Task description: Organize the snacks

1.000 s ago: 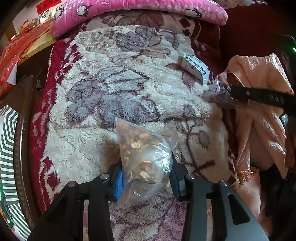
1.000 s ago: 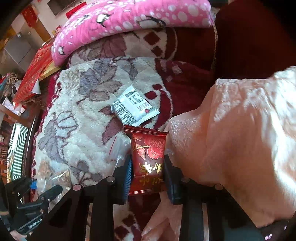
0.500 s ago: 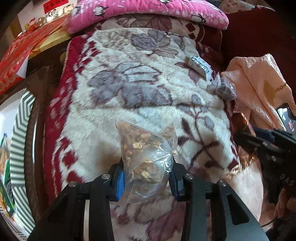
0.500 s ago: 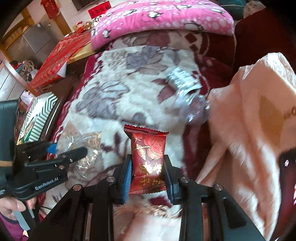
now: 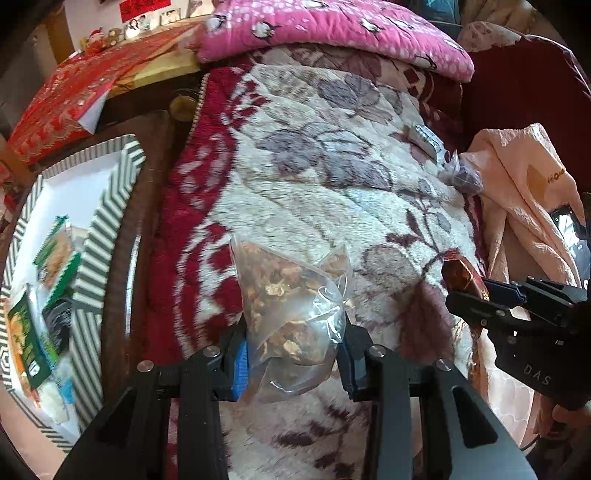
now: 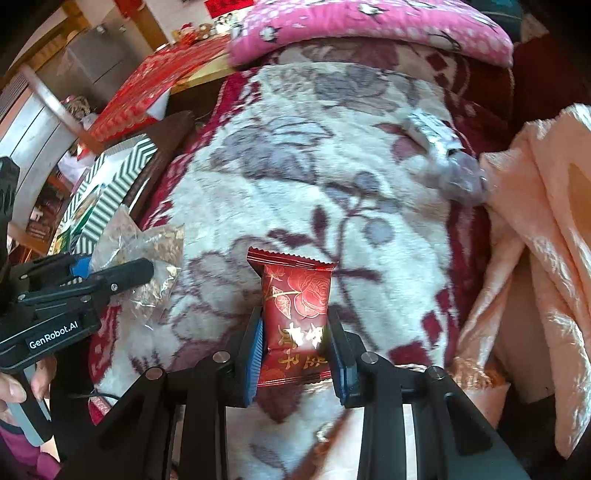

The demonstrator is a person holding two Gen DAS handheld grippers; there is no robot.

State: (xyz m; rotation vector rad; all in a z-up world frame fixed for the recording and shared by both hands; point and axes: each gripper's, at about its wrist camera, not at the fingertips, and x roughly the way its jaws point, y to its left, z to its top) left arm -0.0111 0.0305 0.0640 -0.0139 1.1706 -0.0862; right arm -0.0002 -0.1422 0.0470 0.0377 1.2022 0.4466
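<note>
My left gripper (image 5: 293, 354) is shut on a clear bag of brown dried snacks (image 5: 291, 302) and holds it above the flowered blanket (image 5: 332, 177). It also shows in the right wrist view (image 6: 110, 280) at the left. My right gripper (image 6: 297, 354) is shut on a red snack packet (image 6: 295, 310) with gold writing. It shows in the left wrist view (image 5: 476, 295) at the right. A striped box (image 5: 99, 229) with several snack packs stands at the left. A silver packet (image 5: 426, 138) and a small clear bag (image 5: 463, 179) lie far right on the blanket.
A pink dotted pillow (image 5: 332, 29) lies at the back. A peach cloth (image 5: 528, 206) is bunched at the right. A red patterned cloth (image 5: 74, 96) covers a surface at the back left. A dark wooden edge (image 5: 147, 206) runs between box and blanket.
Both grippers have pulled back and swung left with their snacks held. The striped box has come into the left wrist view. The silver packet and small bag now lie farther off.
</note>
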